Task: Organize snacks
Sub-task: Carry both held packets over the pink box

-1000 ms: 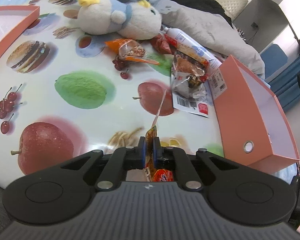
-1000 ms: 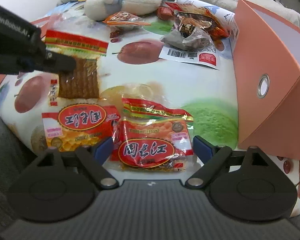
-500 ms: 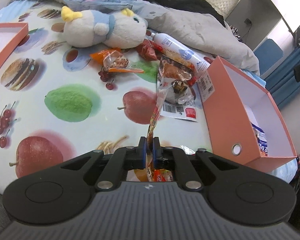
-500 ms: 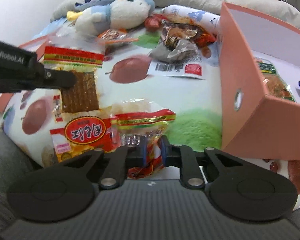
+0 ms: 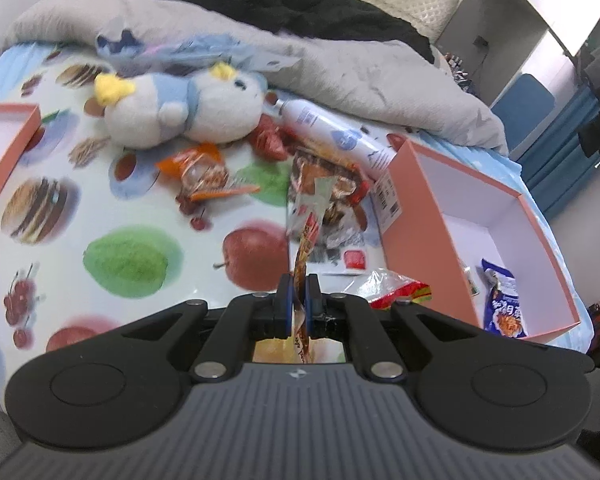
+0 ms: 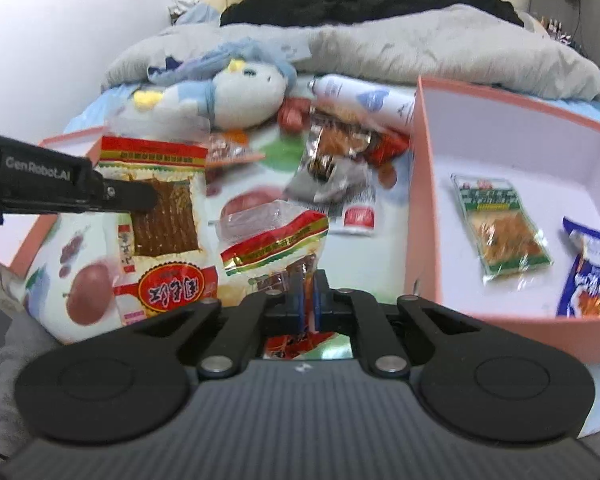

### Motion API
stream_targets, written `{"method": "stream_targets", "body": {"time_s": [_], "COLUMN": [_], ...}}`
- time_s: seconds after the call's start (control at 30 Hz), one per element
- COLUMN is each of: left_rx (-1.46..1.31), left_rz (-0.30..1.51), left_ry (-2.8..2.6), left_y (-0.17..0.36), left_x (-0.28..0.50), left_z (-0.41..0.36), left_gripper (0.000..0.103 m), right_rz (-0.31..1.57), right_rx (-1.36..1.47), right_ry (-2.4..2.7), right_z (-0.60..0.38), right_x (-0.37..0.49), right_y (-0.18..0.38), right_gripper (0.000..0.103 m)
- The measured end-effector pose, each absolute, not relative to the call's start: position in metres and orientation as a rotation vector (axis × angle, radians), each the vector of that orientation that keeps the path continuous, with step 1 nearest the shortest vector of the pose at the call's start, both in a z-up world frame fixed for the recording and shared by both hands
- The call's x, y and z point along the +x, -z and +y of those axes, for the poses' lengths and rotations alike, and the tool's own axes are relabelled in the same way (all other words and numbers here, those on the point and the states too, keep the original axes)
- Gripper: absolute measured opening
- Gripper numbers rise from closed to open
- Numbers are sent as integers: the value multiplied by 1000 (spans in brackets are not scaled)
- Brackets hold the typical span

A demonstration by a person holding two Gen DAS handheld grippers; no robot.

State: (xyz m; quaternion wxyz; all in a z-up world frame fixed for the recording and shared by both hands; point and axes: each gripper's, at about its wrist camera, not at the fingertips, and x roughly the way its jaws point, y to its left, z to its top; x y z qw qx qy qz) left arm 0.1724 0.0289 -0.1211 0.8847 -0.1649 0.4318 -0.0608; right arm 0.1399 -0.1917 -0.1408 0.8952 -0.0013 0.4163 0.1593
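Both are gripping — the left hand-held gripper (image 5: 298,294) is pinching a red snack packet (image 6: 160,216) at centre-left, the right hand-held gripper (image 6: 308,298) clamping another packet (image 6: 276,240) at lower centre.

"GenRobot.AI" is printed in white on the side of the black gripper arm (image 6: 60,192) entering from the left in the right wrist view. The red oval on the snack packet (image 6: 164,240) it holds carries Chinese characters, upside down and unreadable. Print on the other packets and the white bottle (image 6: 364,100) is too blurred.
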Motion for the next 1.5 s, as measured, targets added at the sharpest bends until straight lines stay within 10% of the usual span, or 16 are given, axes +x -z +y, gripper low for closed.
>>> {"method": "stream_targets", "body": {"time_s": [0.87, 1.5], "left_rx": [-249, -93], "left_rz": [690, 898], "left_ry": [316, 478], "left_y": [-26, 19], "left_x": [240, 307], "left_z": [-64, -227], "left_gripper": [7, 7], "right_rz": [560, 773], "right_rx": [61, 122], "right_ry": [-132, 28], "right_z": [-291, -401], "right_x": [186, 218], "right_y": [3, 73], "right_gripper": [7, 7]}}
